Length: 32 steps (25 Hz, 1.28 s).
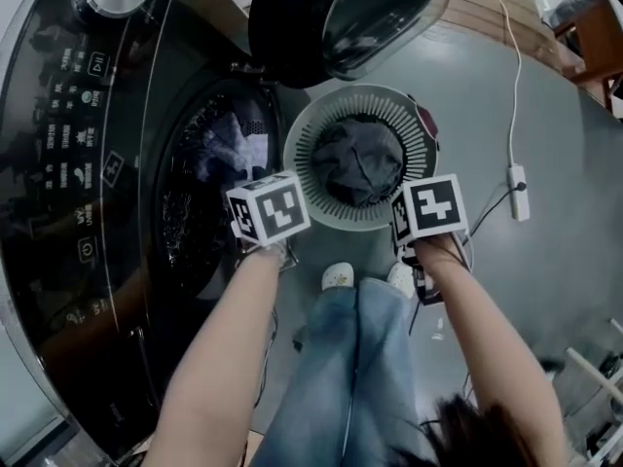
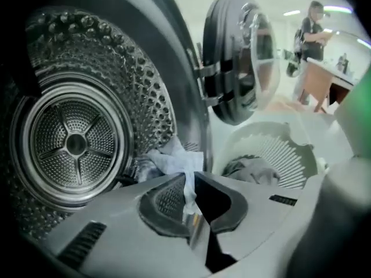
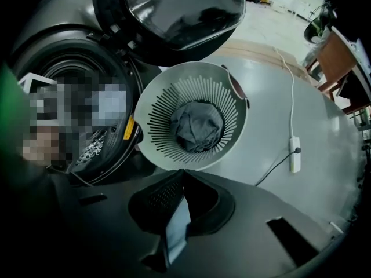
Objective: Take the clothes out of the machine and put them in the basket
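White symbols and lettering ran along the control panel of the glossy black front-loading washing machine, all too small to read. A narrow yellow label sat on the rim of the machine's opening, its print also illegible.

The left gripper was clenched on a pale, crumpled cloth: a thin strip of the fabric was pinched between its jaws, and the rest bunched just beyond the jaw tips at the mouth of the perforated steel drum. The round, dark-glass door stood swung open.

The right gripper had its jaws pressed together with nothing between them. Just beyond its tips, on the grey floor, stood the round white plastic basket with slotted walls. A rumpled dark grey garment lay at the bottom of the basket, apart from both grippers. In the head view the basket sat between the two grippers, close beside the machine's opening.

A white power strip on a cord lay on the floor to the right, well apart from the basket.
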{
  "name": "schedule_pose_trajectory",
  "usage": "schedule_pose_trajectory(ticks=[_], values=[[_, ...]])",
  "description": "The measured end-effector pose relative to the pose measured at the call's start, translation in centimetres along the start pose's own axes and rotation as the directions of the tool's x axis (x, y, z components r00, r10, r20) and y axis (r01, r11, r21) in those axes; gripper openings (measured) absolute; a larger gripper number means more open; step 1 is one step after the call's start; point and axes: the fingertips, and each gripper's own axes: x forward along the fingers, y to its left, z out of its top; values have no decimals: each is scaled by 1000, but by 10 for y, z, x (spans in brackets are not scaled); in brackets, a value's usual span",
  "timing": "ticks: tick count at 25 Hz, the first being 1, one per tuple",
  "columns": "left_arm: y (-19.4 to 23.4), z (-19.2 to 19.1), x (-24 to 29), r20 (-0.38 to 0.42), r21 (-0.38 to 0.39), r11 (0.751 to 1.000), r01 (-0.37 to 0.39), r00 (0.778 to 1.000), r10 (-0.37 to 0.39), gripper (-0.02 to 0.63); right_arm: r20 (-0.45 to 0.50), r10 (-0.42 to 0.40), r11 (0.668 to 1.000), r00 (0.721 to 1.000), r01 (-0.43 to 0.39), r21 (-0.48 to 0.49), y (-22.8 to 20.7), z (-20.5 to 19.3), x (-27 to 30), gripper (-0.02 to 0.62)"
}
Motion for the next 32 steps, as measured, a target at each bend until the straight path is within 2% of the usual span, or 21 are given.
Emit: schedule_pose_trajectory(ticks=[4,7,11,15,17,19,21,24,25,26,27,28,31,32], values=[[-20,0,-15,14,-55,995,78,997,-77,25,13,1,1000,1000,-1,-15,-2,-9,-11,3],[-41,7,-26,46,-53,987,150,988,-147,23,36,-9,1000,999,10,-17,-9,-8,-15,3],[-86,12,-42,70,-36,952,305,951,-302,23,57,-21,1000,998,20,7,-23,-11,-17,3],[-106,18,-47,67,-86,909,408,912,-404,23,81,-26,1000,996,25,13,-33,-8,-21,3],[-118,22,-55,71,-96,877,471,882,-466,21,83,-29,1000,996,28,12,-37,-9,-22,3],[-137,26,-66,81,-72,840,537,843,-532,21,79,-31,999,996,30,16,-42,-11,-23,3],[-158,35,-79,100,-29,791,611,790,-605,21,75,-32,999,997,30,19,-46,-12,-23,3],[-187,49,-100,128,41,699,714,690,-713,21,69,-35,999,997,34,16,-50,-14,-23,3],[-194,52,-104,129,60,677,733,667,-734,21,68,-37,999,997,36,15,-52,-14,-23,3],[-199,55,-107,126,74,665,743,654,-746,21,68,-38,999,997,37,16,-53,-14,-22,3],[-202,56,-107,121,79,662,745,652,-748,21,68,-40,999,997,39,18,-55,-14,-22,3],[-202,56,-105,116,80,669,739,660,-742,23,69,-41,999,997,39,21,-56,-14,-22,3],[-199,48,-91,75,91,712,696,709,-702,23,66,-39,999,997,38,23,-56,-13,-20,3],[-199,44,-87,53,95,719,689,718,-694,40,63,-39,999,997,38,21,-56,-13,-19,3]])
